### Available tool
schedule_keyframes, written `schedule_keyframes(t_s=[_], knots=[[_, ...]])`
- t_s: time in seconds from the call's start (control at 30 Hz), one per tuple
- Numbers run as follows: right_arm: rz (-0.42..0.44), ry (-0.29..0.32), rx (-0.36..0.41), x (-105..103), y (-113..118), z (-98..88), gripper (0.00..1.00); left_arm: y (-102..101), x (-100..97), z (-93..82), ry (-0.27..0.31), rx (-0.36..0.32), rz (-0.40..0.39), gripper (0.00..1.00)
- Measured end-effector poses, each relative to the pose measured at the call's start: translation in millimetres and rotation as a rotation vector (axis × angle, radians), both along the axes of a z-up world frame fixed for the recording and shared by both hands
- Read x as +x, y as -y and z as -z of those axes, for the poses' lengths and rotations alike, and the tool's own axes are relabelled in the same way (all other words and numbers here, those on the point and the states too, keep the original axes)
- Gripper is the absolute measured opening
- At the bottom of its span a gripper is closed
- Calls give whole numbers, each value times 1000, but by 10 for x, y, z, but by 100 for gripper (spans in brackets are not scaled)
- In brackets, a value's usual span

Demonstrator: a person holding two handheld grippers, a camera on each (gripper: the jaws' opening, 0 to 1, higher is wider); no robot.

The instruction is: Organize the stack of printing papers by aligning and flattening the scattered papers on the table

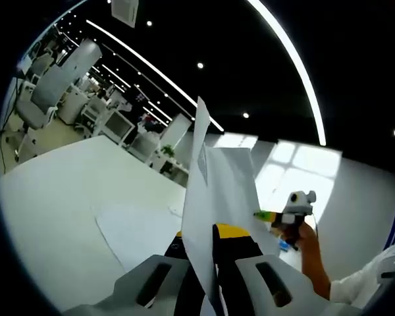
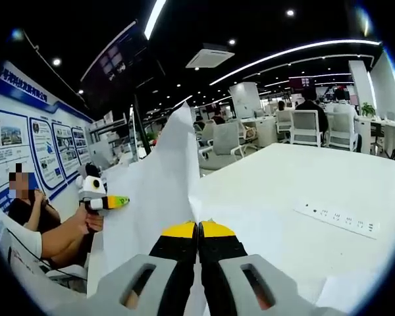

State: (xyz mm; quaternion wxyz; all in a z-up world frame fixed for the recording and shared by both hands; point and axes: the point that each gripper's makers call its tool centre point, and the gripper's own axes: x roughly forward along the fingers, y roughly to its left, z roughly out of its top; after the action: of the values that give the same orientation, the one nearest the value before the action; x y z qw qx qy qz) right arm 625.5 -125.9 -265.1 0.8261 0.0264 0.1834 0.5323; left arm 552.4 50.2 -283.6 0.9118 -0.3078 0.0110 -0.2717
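The white counter (image 1: 66,191) carries one loose sheet (image 1: 141,230), while the held papers (image 1: 217,191) stand lifted above it. With left gripper (image 1: 207,263) and right gripper (image 2: 197,247) both clamped on thin edges, uneven pulling could likely tear or crease them.

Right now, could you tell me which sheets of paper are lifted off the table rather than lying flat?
The held sheets, standing upright and clamped in both grippers' jaws, are lifted. The loose sheet lies flat on the white table, left of the left gripper.
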Motion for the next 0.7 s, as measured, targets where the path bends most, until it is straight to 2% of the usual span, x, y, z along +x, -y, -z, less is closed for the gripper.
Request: schedule_keyframes(t_s=[0.37, 0.57, 0.7], knots=[[-3, 0, -8, 10, -9, 13, 0, -6, -9, 2, -4, -14, 2, 6], [-1, -4, -6, 42, 6, 12, 0, -11, -11, -23, 2, -45, 13, 6], [1, -9, -6, 44, 11, 26, 0, -4, -11, -25, 8, -52, 17, 9]])
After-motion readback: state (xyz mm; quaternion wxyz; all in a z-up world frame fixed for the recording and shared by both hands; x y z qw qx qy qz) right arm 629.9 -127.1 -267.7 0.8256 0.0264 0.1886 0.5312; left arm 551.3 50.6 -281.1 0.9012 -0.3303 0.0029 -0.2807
